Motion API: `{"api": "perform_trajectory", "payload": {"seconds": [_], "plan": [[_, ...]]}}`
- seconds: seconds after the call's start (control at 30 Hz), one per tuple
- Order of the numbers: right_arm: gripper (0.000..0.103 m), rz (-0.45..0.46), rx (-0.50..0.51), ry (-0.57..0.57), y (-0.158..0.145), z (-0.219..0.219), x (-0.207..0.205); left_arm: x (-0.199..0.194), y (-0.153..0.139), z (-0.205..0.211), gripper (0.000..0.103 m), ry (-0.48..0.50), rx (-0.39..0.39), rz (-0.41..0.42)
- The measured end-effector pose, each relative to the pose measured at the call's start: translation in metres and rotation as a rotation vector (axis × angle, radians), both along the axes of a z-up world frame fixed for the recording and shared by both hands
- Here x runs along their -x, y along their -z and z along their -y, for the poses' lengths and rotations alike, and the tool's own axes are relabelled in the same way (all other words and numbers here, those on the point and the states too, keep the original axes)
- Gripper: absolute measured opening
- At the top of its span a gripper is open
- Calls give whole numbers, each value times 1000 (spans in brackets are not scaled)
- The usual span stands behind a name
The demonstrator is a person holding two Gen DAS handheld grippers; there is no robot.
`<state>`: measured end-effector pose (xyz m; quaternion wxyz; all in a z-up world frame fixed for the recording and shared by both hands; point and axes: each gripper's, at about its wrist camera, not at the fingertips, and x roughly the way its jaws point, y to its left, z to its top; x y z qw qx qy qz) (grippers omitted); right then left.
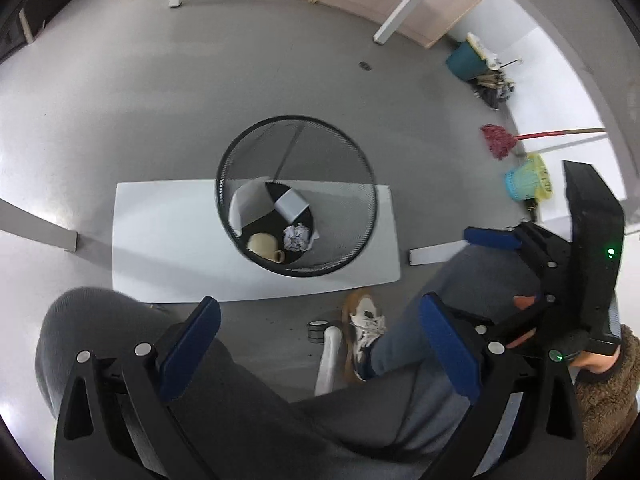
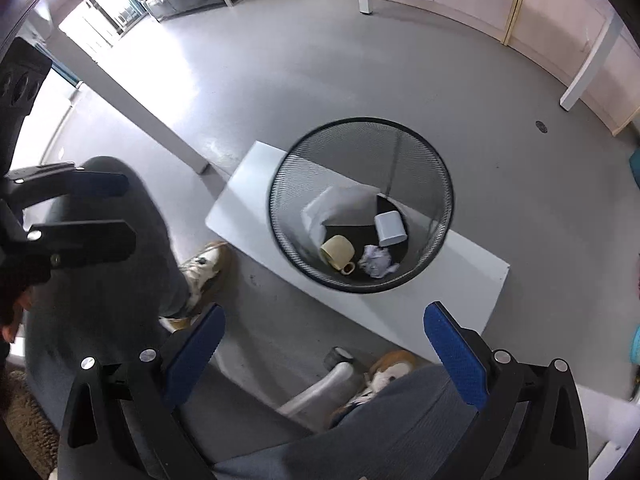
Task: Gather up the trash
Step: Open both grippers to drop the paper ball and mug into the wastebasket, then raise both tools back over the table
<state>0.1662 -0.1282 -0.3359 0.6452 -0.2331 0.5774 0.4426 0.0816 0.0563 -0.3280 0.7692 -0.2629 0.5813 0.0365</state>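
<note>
Trash in mesh bin w/ cup

One bin, one mug, one paper ball.

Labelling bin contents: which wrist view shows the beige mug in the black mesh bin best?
Right wrist: the beige mug lies on its side in the black mesh bin, with its open mouth, body and handle all visible. Left wrist shows the mug smaller, mostly its rounded side and handle, tucked near the bin wall.

Grey floor with a flat white board, black mesh wastebasket standing on that board
</note>
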Motion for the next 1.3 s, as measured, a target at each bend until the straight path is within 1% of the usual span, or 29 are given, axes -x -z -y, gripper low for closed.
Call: {"api": "perform_trajectory", "payload": {"seconds": [0.1, 0.17, 0.3, 0.37, 0.43, 0.53, 0.57, 0.6, 0.67, 0.7, 0.8, 0.87, 0.97, 1.07, 1.13, 1.2, 1.23, 1.3], "plan": [[100, 25, -19, -5, -14, 9, 17, 15, -18, 8, 99, 5, -29, 39], [100, 31, -30, 8, -21, 18, 24, 27, -34, 10, 99, -5, -41, 83], [100, 58, -88, 30, -48, 37, 40, 51, -65, 11, 99, -21, -68, 162], [100, 92, -121, 36, -66, 44, 49, 63, -76, 10, 99, -38, -62, 192], [100, 115, -150, 37, -81, 47, 54, 75, -88, 9, 99, -58, -31, 228], [100, 140, -202, 40, -106, 54, 61, 86, -109, 16, 99, -53, -47, 281], [100, 151, -214, 43, -113, 57, 64, 91, -116, 18, 99, -60, -64, 305], [100, 162, -229, 46, -121, 60, 66, 97, -126, 22, 99, -65, -101, 338], [100, 180, -251, 46, -135, 67, 71, 104, -148, 33, 99, -47, -161, 402], [100, 189, -262, 47, -142, 70, 74, 110, -163, 38, 99, -51, -187, 453], [100, 218, -303, 46, -166, 81, 83, 121, -203, 51, 99, -28, -226, 578], [100, 243, -334, 50, -182, 87, 87, 126, -222, 56, 99, -22, -242, 637], [100, 271, -384, 64, -203, 100, 91, 129, -250, 62, 99, -14, -286, 707], [100, 296, -451, 105, -224, 117, 92, 119, -274, 59, 99, 5, -304, 754], [100, 298, -484, 138, -235, 130, 91, 107, -285, 61, 99, 21, -328, 774], [100, 321, -493, 175, -243, 143, 87, 92, -293, 64, 99, 41, -350, 773], [100, 329, -494, 191, -247, 150, 85, 84, -298, 64, 99, 47, -350, 776], [100, 325, -510, 240, -255, 166, 77, 65, -303, 63, 99, 65, -323, 782]]}}
